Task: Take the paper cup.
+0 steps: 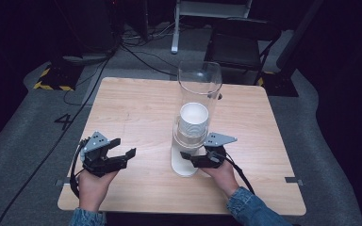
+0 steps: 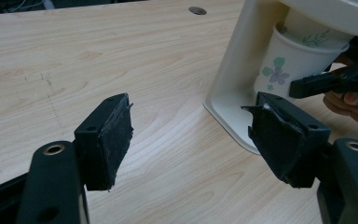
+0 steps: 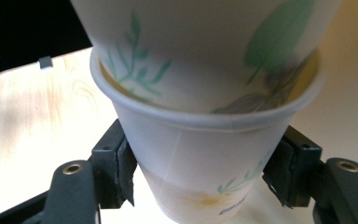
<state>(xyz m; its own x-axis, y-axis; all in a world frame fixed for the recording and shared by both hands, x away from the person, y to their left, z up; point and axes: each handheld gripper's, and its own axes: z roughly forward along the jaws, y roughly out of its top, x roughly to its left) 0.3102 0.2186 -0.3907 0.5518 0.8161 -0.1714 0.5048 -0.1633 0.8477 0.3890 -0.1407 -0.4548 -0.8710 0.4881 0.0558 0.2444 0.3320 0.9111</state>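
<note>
**Q:** What did your fingers have at this point?

**A:** My right gripper (image 3: 200, 179) stood with its jaws on either side of the lowest paper cup (image 3: 205, 154). Both pads (image 3: 123, 168) lay against the cup wall below its rim; I judged this a grip, light, no crushing visible. My left gripper (image 2: 191, 140) had its jaws spread wide, nothing between them, only bare table (image 2: 121, 60) beyond.

**Q:** Where was the cup?

**A:** At the bottom of the cup dispenser (image 1: 192, 136), a clear tube on a cream stand near the table's middle. The gripped cup hung below the dispenser's mouth with the next cup (image 3: 205, 51) nested in it. From above, the stack showed as a white rim inside the tube.

**Q:** And the hands?

**A:** In the high view, the right hand (image 1: 219, 172) held its gripper (image 1: 202, 157) at the foot of the stand. The left hand (image 1: 94, 181) rested toward the near left of the table, well apart from the dispenser, its gripper (image 1: 118, 153) pointing toward it.

**Q:** Progress?

**A:** Reach done, grasp made. Cup not yet free: it sat nested under the stack. Left to do, in my judgement: pull down to separate one cup, check that the second did not follow, then carry it clear and set it on the table. Left gripper unused so far; it could steady the stand if it tipped.
</note>
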